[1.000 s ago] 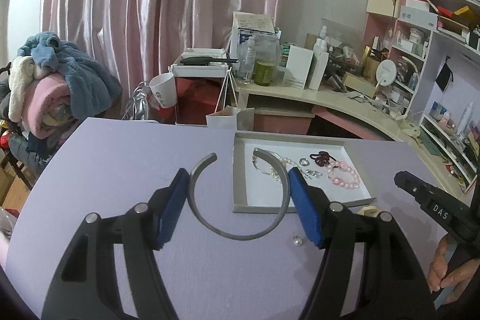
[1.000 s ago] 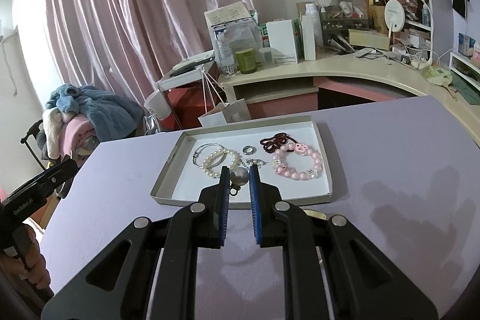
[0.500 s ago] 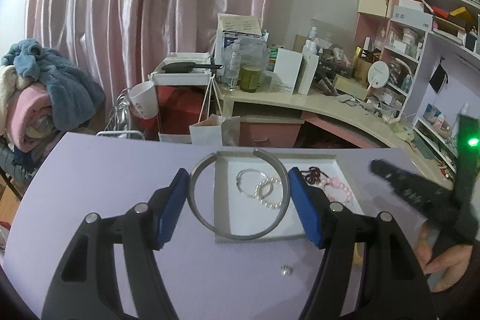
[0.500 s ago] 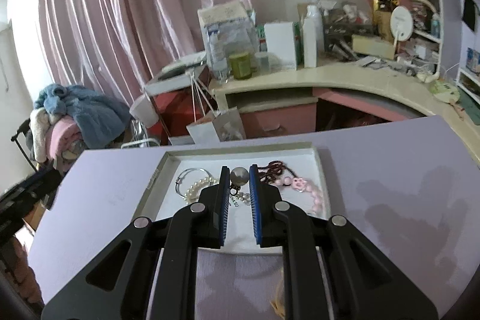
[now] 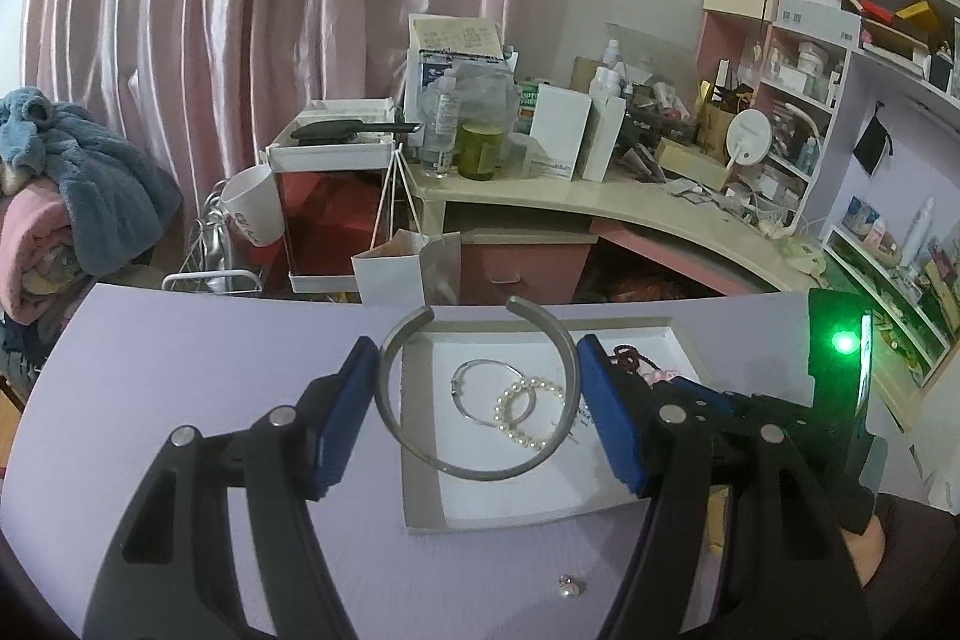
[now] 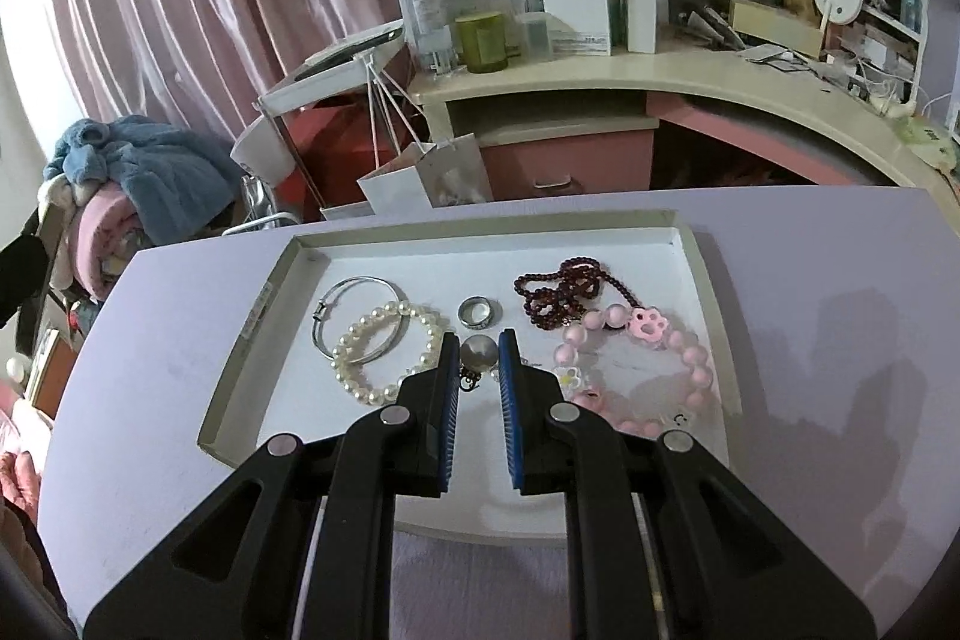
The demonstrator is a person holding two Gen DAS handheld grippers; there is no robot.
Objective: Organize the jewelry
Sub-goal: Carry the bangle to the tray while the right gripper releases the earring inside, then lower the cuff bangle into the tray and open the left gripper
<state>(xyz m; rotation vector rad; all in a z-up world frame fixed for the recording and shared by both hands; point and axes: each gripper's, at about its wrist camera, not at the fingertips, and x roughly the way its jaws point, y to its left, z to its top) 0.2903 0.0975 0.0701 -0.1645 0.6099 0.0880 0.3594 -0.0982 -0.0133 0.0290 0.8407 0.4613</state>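
My left gripper [image 5: 474,400] is shut on a grey open metal bangle [image 5: 480,469] and holds it over the left part of the white jewelry tray [image 5: 420,514]. My right gripper [image 6: 478,358] is shut on a small round silver earring [image 6: 478,352] above the tray [image 6: 240,358]. In the tray lie a thin silver bangle [image 6: 327,334], a pearl bracelet [image 6: 384,352], a silver ring [image 6: 478,311], a dark red bead string [image 6: 558,292] and a pink bead bracelet [image 6: 648,340]. The right gripper's body [image 5: 780,418] shows at the right of the left wrist view.
The tray sits on a lilac table [image 5: 180,340]. A small pearl earring [image 5: 570,587] lies on the table in front of the tray. Beyond the far edge stand a white paper bag [image 6: 426,178], a cluttered desk [image 6: 660,70] and a pile of blankets [image 5: 54,196].
Both grippers have moved forward over the tray with their pieces still held. The right gripper has come down close to the tray floor.
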